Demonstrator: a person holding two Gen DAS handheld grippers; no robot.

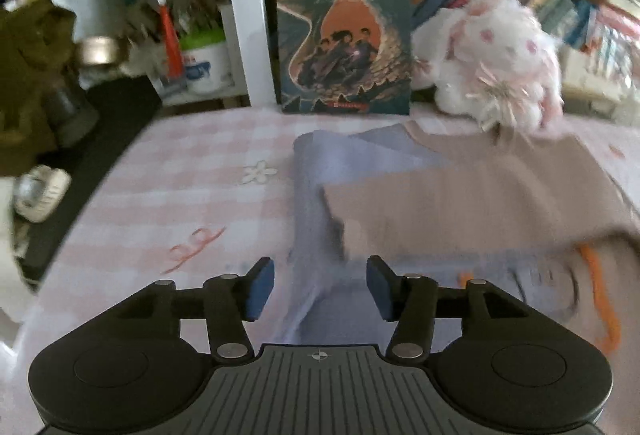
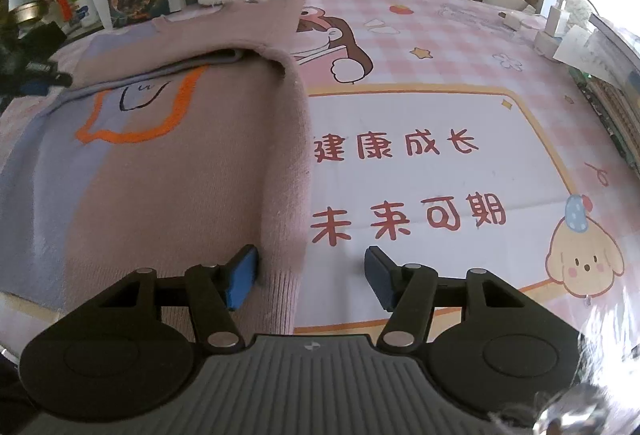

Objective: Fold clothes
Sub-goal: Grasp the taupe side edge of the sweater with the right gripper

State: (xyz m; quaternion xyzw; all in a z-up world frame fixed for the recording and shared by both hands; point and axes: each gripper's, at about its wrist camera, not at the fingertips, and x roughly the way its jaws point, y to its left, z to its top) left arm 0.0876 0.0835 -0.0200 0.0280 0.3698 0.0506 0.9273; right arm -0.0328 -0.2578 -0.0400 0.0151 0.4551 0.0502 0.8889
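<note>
Looks about halfway: the sweater (image 2: 168, 155) lies flat on the bench (image 2: 440, 47) with both sleeves tucked in, both the left tool (image 1: 320, 287) and right tool (image 2: 310, 277) spread and holding nothing, final fold-over still left.

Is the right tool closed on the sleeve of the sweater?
No: the right tool is open, with the sweater sleeve cuff lying loose between its blue pads.
</note>
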